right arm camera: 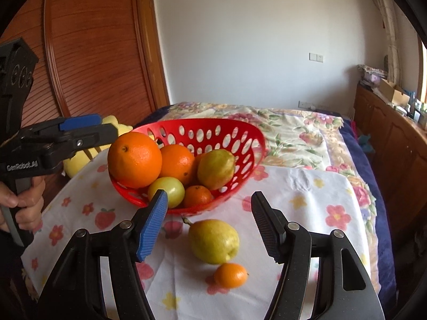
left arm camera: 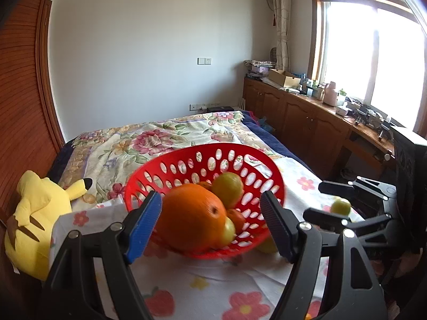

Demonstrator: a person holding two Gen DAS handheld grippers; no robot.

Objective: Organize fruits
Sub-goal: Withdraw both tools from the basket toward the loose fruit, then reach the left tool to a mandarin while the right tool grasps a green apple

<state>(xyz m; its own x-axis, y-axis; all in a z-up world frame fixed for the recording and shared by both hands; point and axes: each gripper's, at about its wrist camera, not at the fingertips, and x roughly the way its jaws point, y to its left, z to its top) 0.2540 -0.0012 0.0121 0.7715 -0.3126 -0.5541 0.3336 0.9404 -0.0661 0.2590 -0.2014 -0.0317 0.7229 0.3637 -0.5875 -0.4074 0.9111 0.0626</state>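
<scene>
A red perforated basket [right arm camera: 240, 144] [left arm camera: 186, 165] sits on the white flowered cloth and holds a large orange [right arm camera: 134, 160] [left arm camera: 190, 218], a second orange [right arm camera: 177, 164], a pear [right arm camera: 216, 169], a green-yellow fruit [right arm camera: 170, 190] and a small tangerine [right arm camera: 198, 196]. A pear [right arm camera: 213, 241] and a small kumquat-like orange fruit [right arm camera: 230, 275] lie on the cloth in front of the basket. My right gripper [right arm camera: 209, 213] is open just above that pear. My left gripper [left arm camera: 210, 213] is open at the large orange; it also shows in the right wrist view [right arm camera: 88, 130].
A yellow plush toy [left arm camera: 34, 213] lies left of the basket. The cloth [right arm camera: 307, 194] covers a bed with a flowered quilt [left arm camera: 160, 136]. A wooden wardrobe [right arm camera: 93, 53] stands at left, and wooden cabinets [left arm camera: 307, 117] with clutter line the right under the window.
</scene>
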